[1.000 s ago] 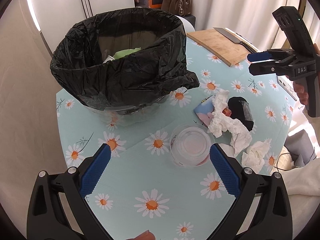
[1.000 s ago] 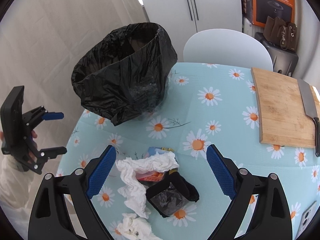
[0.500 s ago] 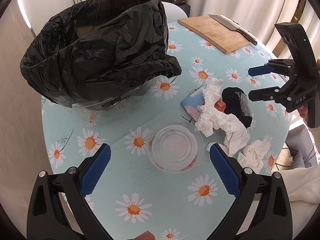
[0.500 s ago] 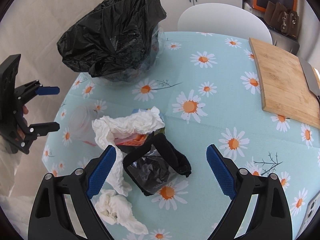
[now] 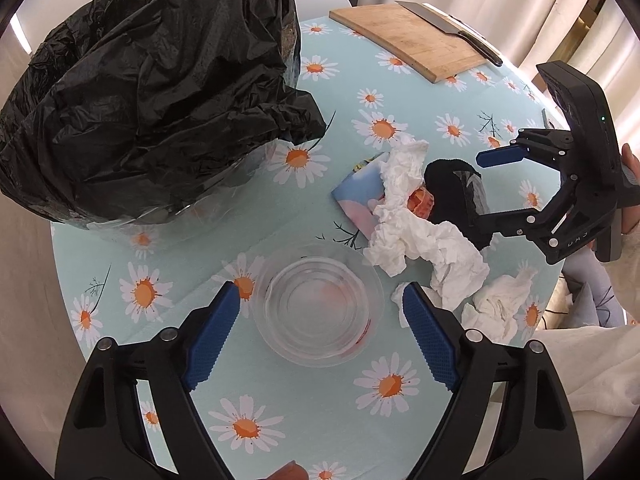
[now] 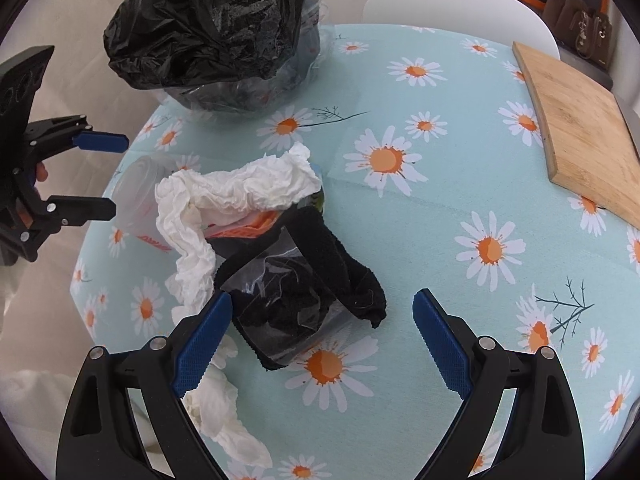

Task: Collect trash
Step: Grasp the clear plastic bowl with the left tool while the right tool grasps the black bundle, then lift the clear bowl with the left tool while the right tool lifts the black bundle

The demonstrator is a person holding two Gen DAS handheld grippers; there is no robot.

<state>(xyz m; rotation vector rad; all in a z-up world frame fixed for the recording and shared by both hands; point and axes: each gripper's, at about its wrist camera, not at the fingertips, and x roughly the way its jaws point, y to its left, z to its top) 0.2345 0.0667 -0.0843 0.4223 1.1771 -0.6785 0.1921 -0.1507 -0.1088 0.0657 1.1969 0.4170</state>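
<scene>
A bin lined with a black bag stands at the table's far left; it also shows in the right wrist view. A clear plastic cup lies between the open jaws of my left gripper. Crumpled white tissue lies over a colourful wrapper, an orange piece and a black cloth in clear plastic. My right gripper is open and empty, just above that black cloth. More tissue lies at the table edge.
A wooden cutting board with a knife lies at the far side of the daisy-print round table. A white chair stands behind the table. The table edge is near on the left and right.
Both grippers have come lower and closer to the table. The left one now frames the clear cup; the right one has closed in on the black cloth. Both stay open.
</scene>
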